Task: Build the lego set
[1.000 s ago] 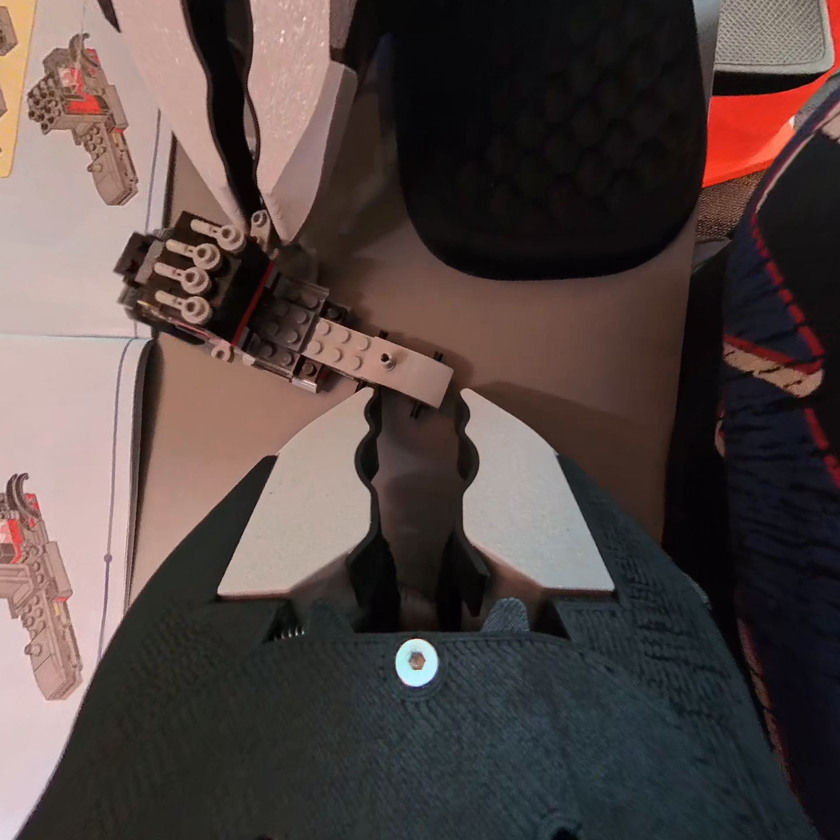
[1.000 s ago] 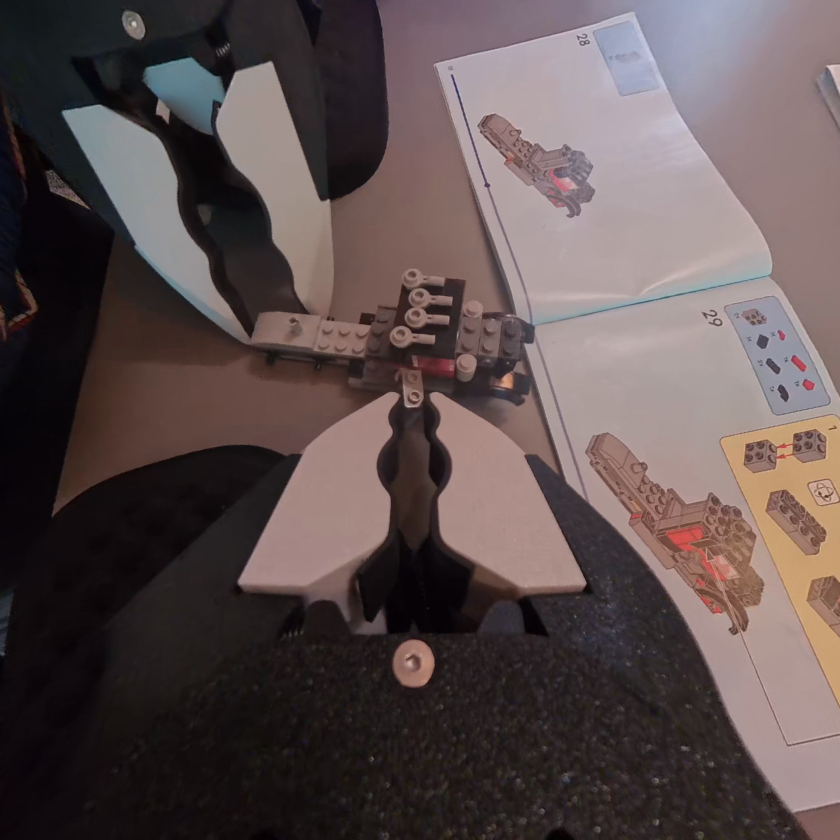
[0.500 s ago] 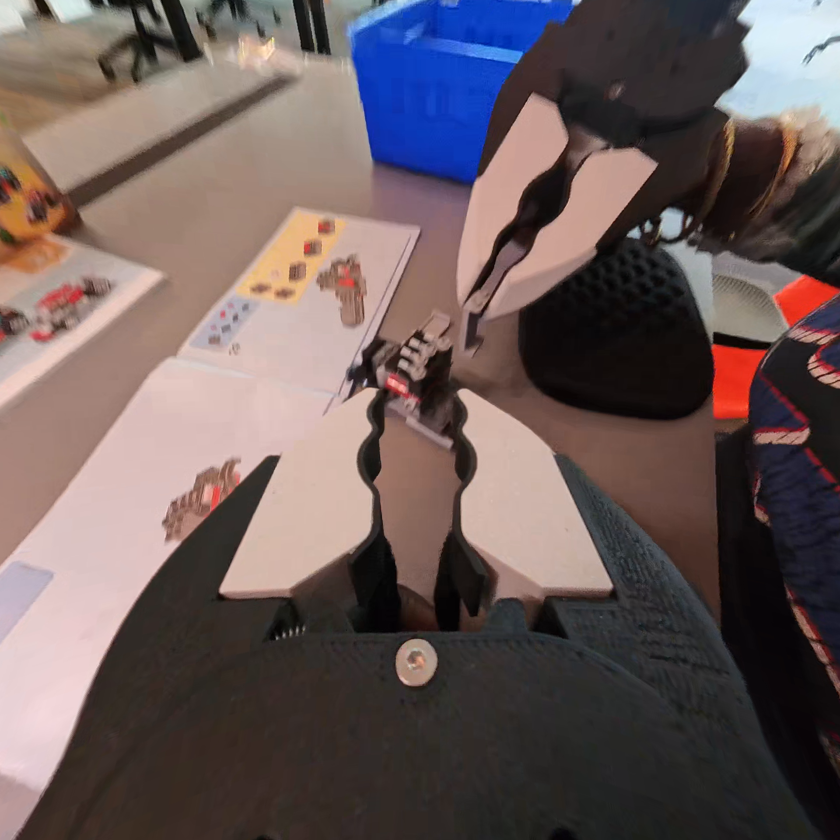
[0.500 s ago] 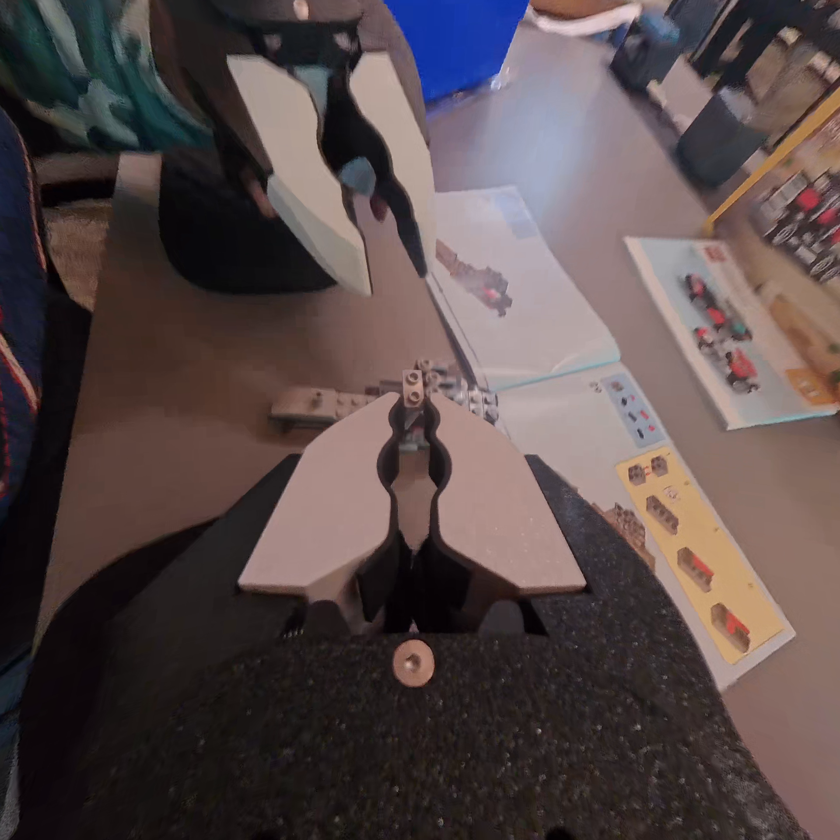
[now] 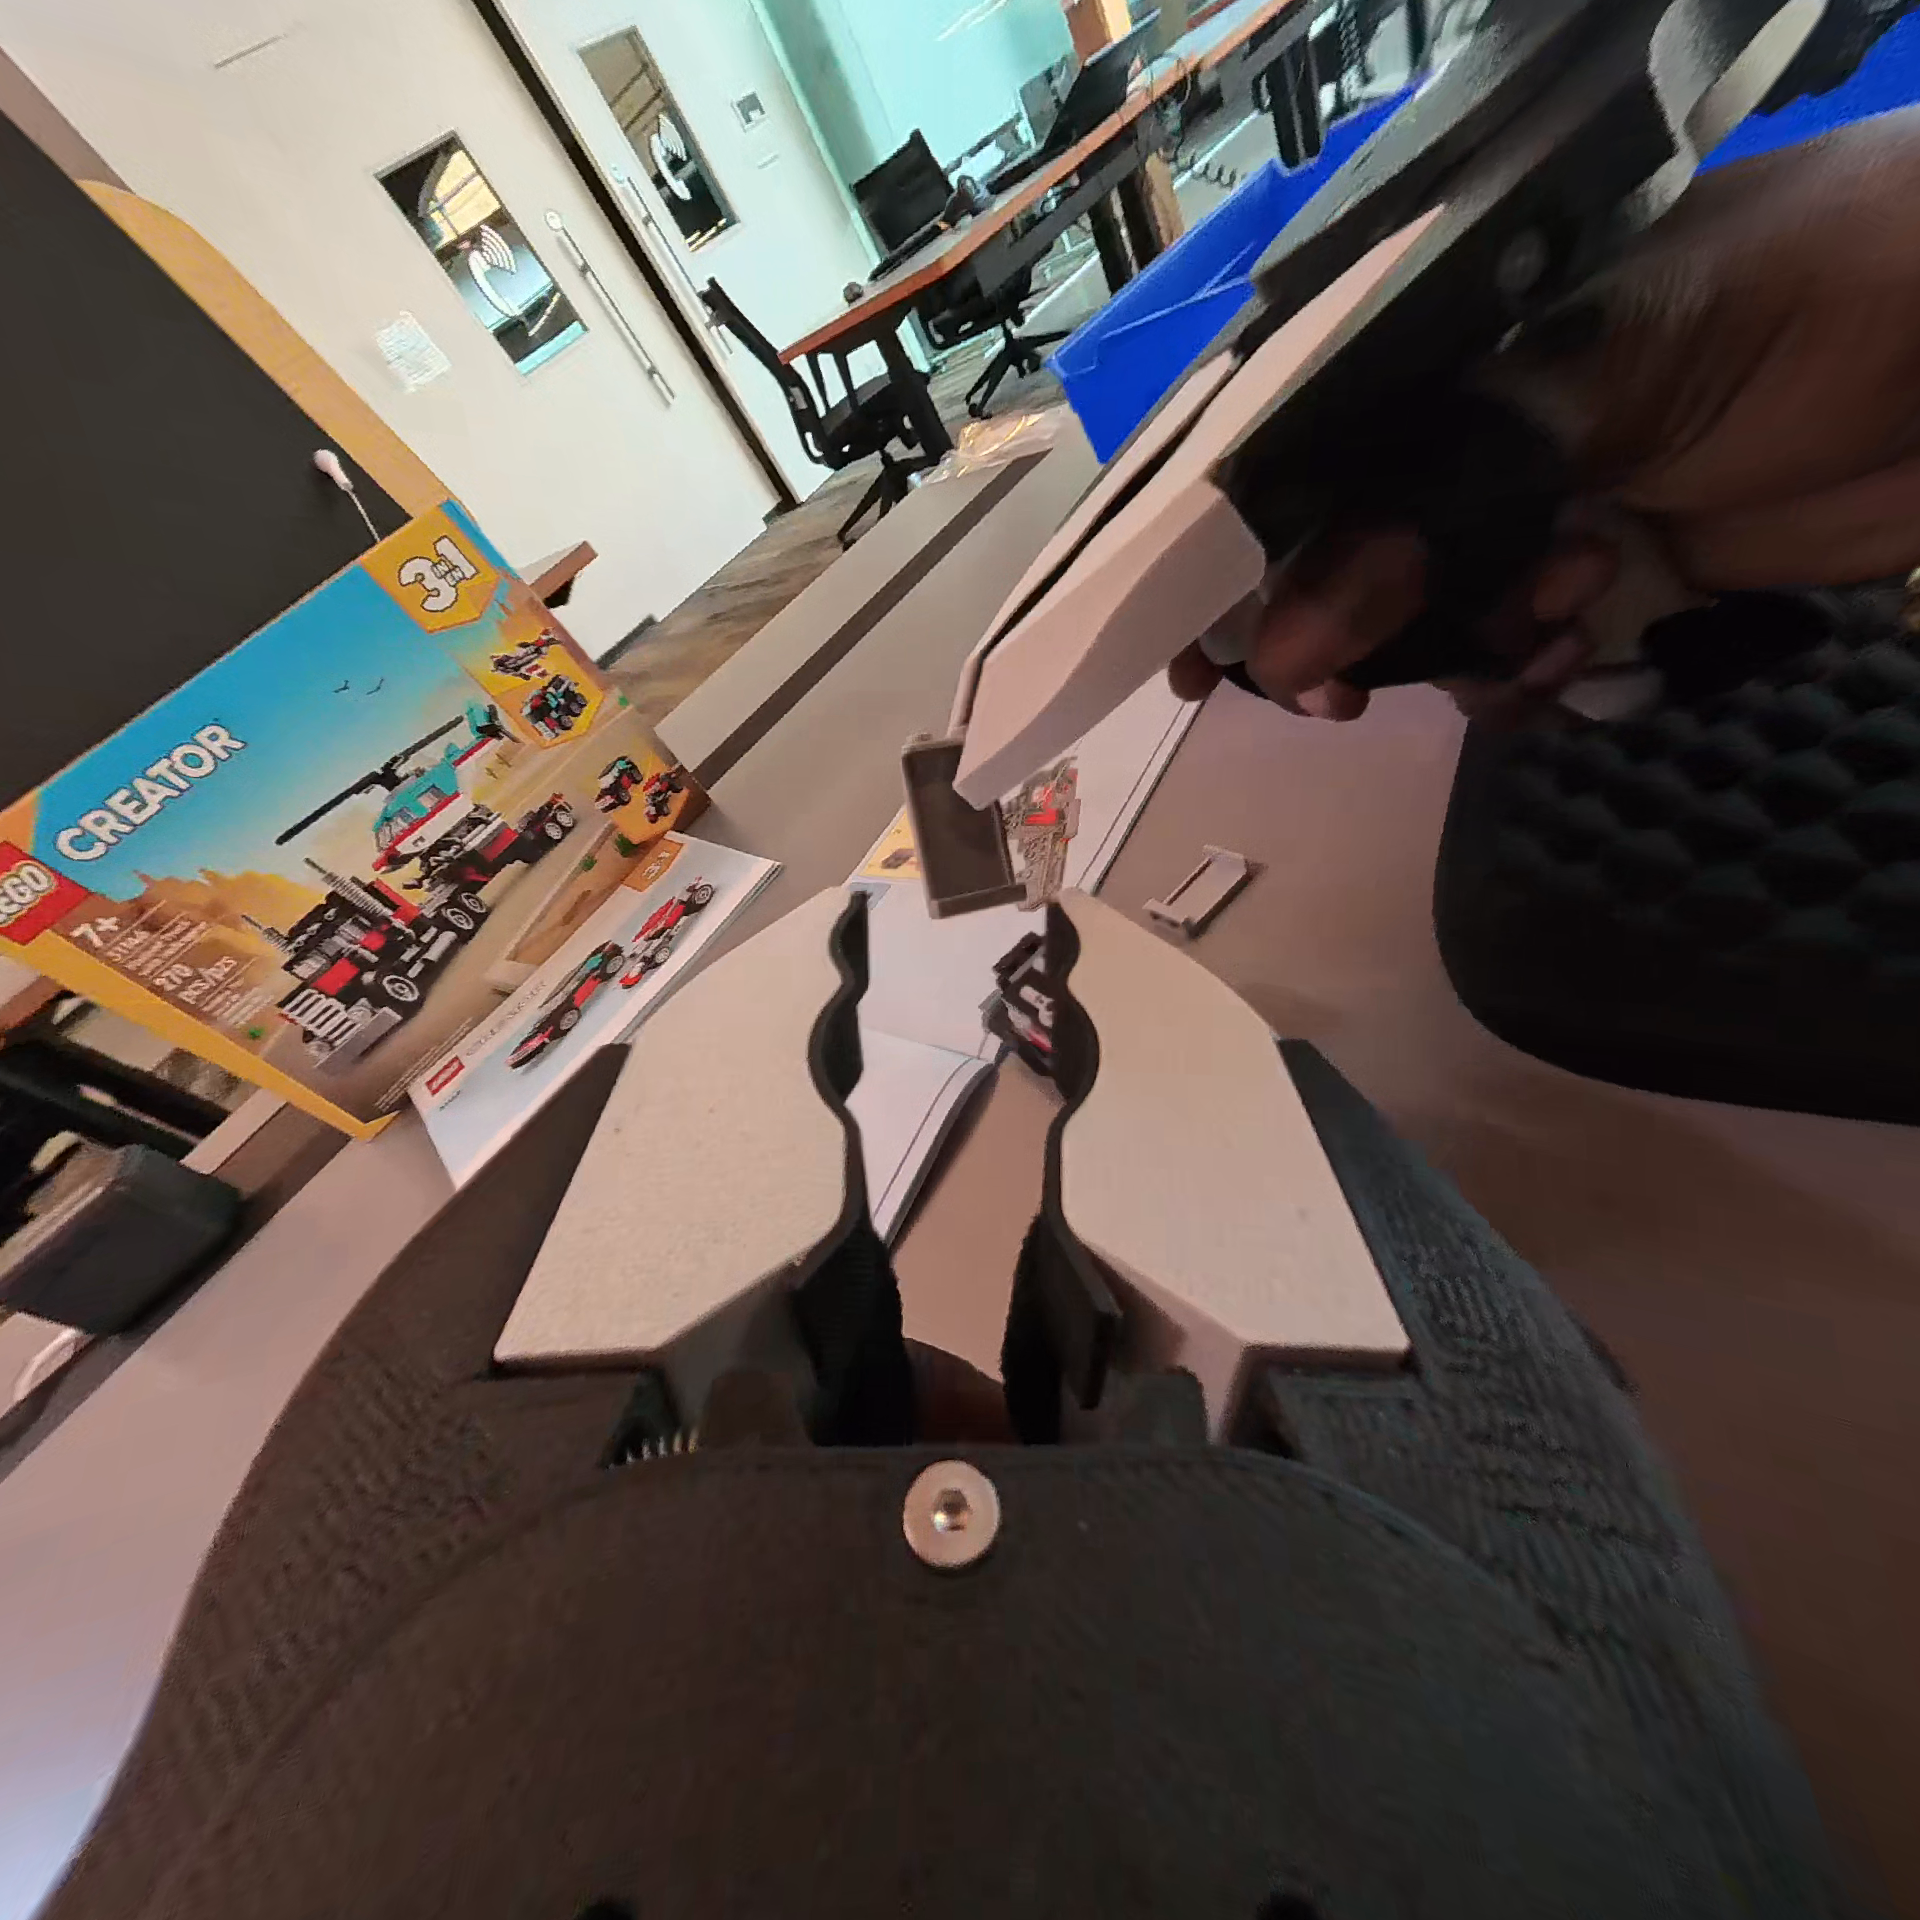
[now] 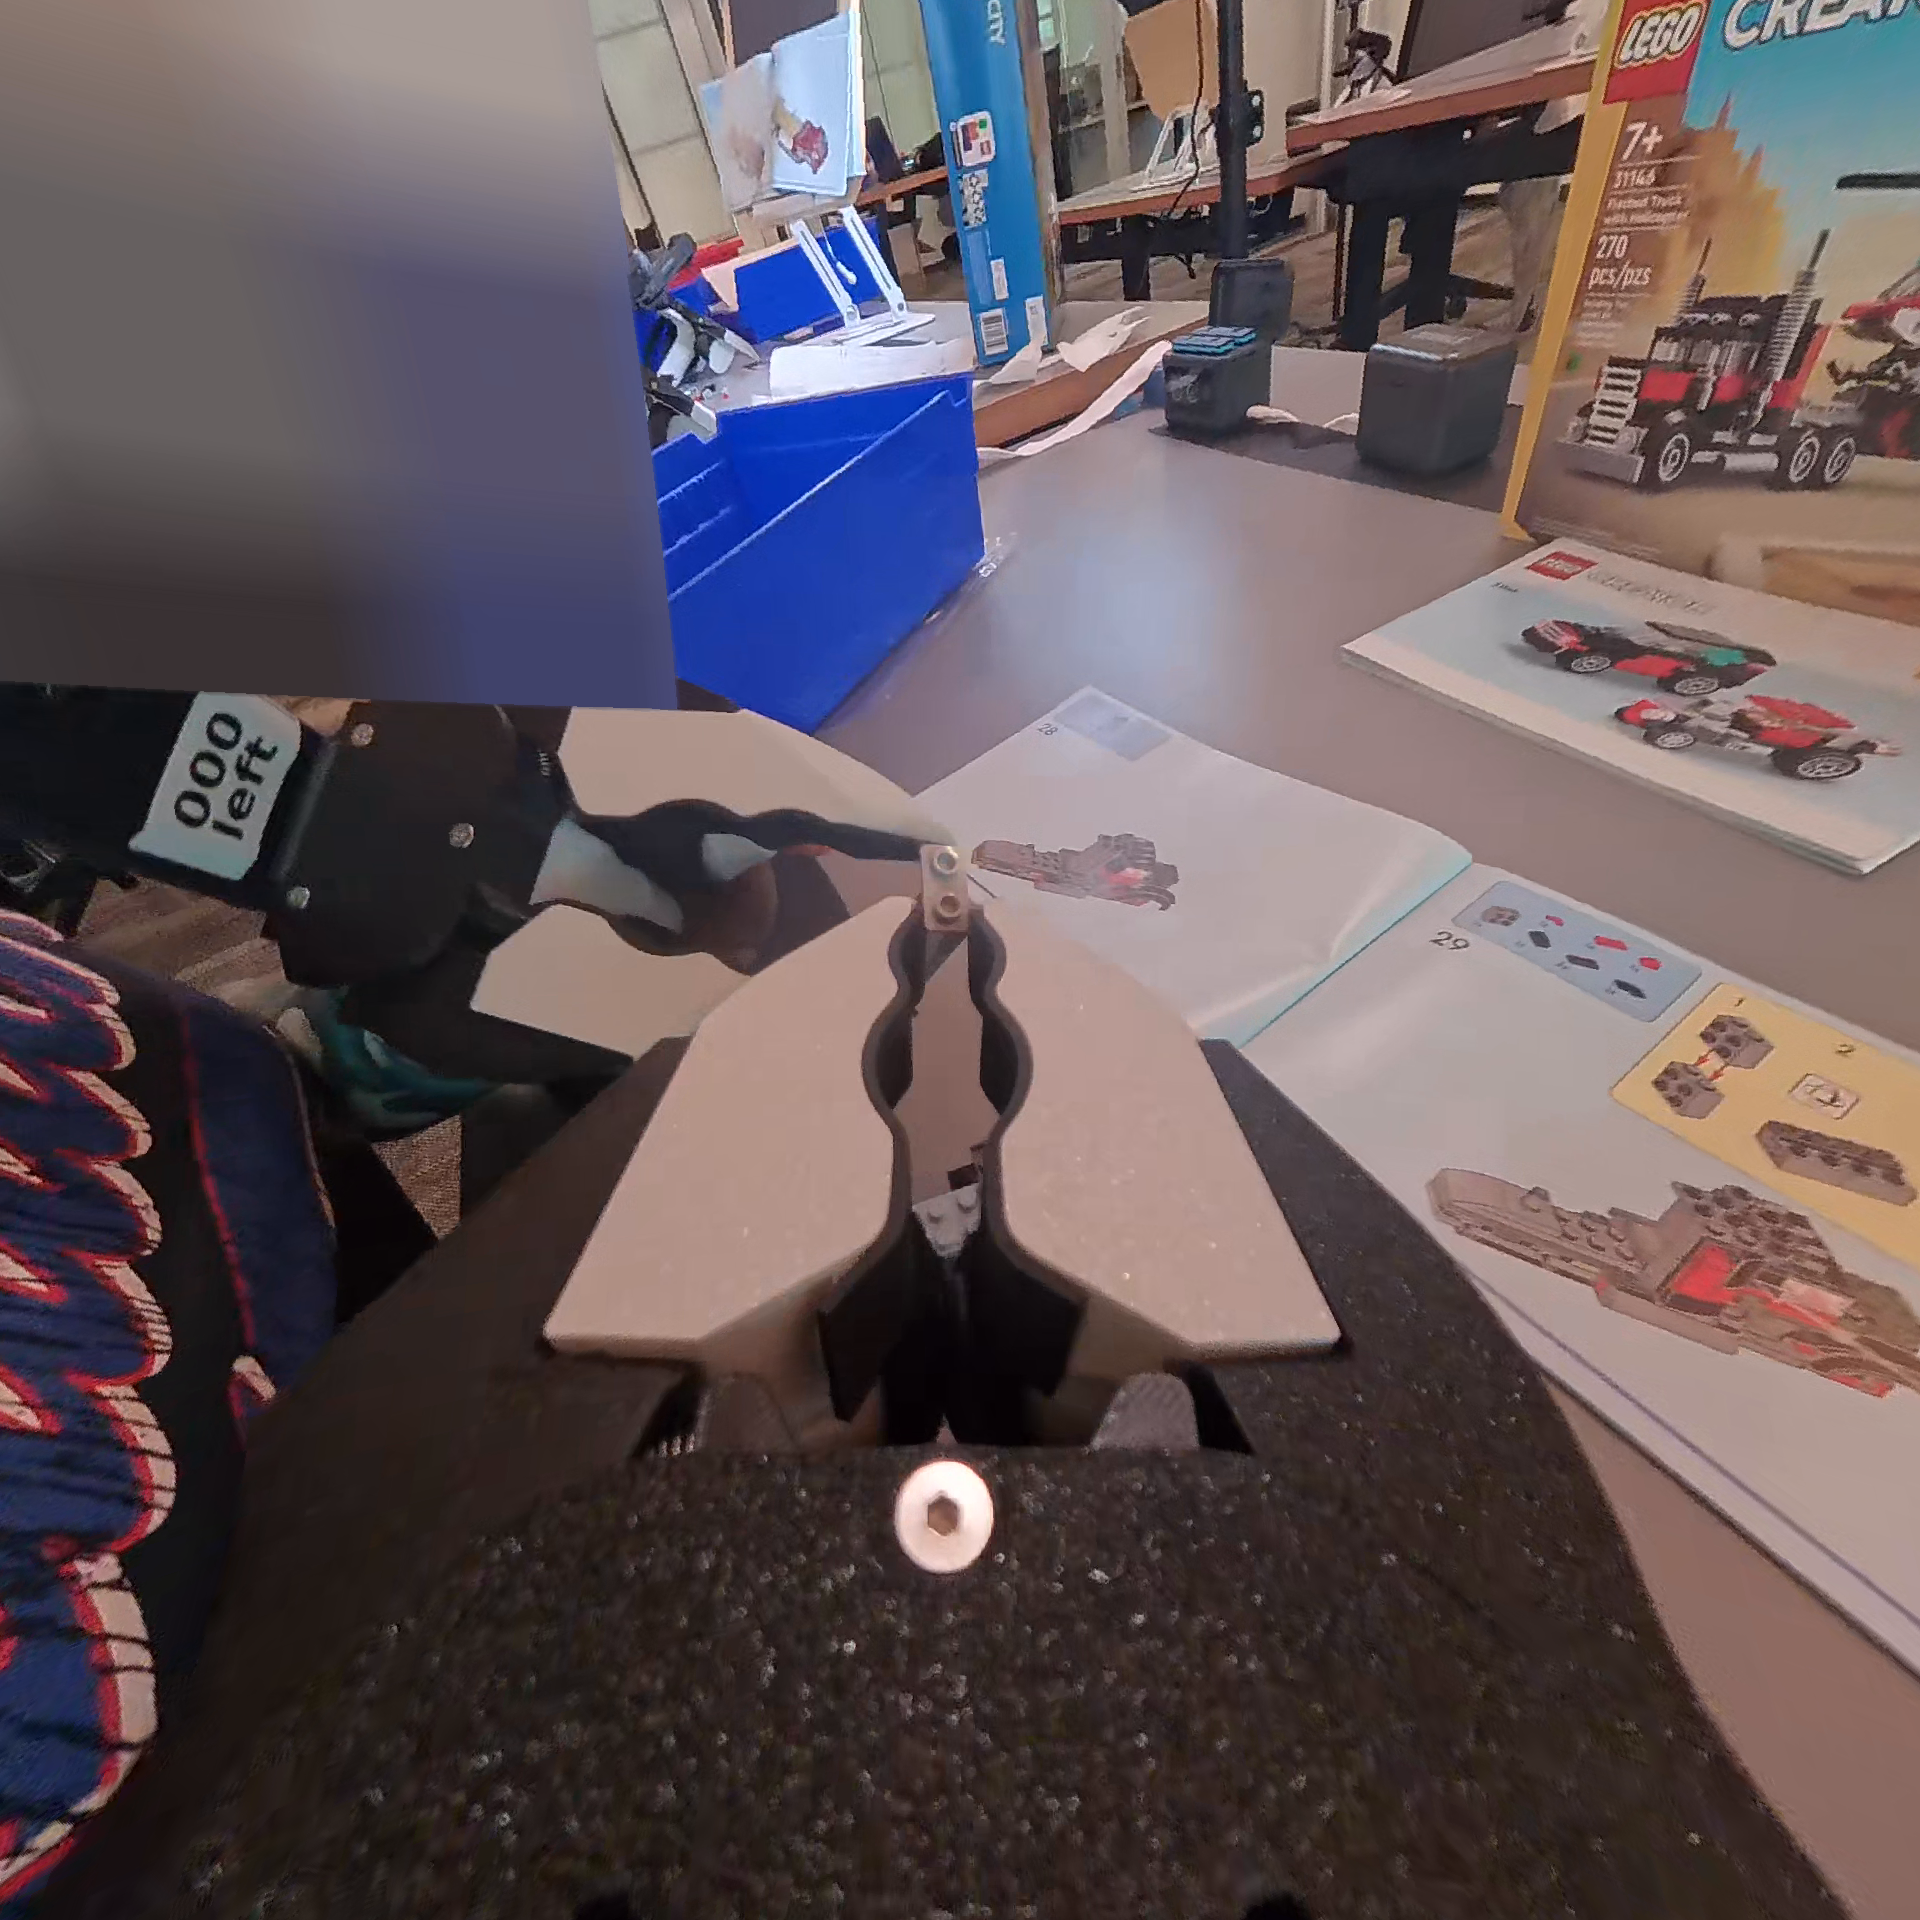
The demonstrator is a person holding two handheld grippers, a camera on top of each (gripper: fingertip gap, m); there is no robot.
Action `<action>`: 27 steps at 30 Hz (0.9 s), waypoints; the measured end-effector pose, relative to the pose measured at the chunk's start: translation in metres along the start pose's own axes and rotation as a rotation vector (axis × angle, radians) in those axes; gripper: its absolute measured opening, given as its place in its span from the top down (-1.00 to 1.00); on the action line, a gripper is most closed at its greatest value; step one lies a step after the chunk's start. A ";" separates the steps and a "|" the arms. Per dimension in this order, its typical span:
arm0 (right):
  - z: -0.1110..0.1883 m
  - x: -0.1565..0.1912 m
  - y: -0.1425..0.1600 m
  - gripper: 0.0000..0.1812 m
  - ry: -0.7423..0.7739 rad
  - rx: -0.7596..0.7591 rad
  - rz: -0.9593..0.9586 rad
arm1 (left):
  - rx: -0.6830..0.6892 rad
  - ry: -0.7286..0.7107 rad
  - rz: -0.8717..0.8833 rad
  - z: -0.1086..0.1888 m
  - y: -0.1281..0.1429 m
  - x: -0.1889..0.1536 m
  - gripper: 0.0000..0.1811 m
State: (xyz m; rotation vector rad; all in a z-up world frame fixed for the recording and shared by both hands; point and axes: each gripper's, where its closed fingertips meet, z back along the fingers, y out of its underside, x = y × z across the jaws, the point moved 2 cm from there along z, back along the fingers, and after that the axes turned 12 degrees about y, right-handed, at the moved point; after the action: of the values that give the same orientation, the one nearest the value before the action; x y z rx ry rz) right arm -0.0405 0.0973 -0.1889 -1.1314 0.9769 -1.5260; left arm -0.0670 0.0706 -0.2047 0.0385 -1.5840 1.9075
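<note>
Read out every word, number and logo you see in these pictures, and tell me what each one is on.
I can't quote the writing; these things carry it:
Set box: brand logo, title, numbers on its front.
Closed booklet: logo and small title line.
Open instruction booklet: page and step numbers.
White sticker on the left gripper: short label.
Tall blue box: too blurred to read.

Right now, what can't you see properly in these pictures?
- Right wrist view: the half-built grey, black and red brick model shows only as a sliver behind the right claw.
- Left wrist view: the model is half hidden by the left claw's finger.
- Left wrist view: the small grey flat brick covers part of the open instruction booklet.
</note>
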 end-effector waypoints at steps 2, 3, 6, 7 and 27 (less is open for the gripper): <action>-0.001 0.004 0.000 0.92 -0.002 -0.005 -0.012 | 0.035 -0.009 -0.023 -0.002 0.002 -0.001 0.77; -0.001 0.005 -0.001 0.92 0.000 -0.008 -0.017 | 0.042 -0.008 -0.027 -0.002 0.003 -0.002 0.80; -0.001 0.007 0.000 0.92 -0.001 0.001 0.000 | 0.020 -0.004 -0.021 0.001 0.002 -0.003 0.80; -0.002 0.008 0.002 0.91 0.001 0.013 0.017 | 0.019 0.002 -0.014 0.001 0.003 -0.004 0.80; 0.015 0.038 -0.008 0.75 -0.516 0.299 1.186 | -0.079 0.244 -0.094 0.017 0.005 -0.023 0.81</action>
State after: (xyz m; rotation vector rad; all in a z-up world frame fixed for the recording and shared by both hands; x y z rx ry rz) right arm -0.0315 0.0614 -0.1696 -0.4745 0.7675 -0.3587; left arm -0.0574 0.0452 -0.2141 -0.1459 -1.4648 1.7056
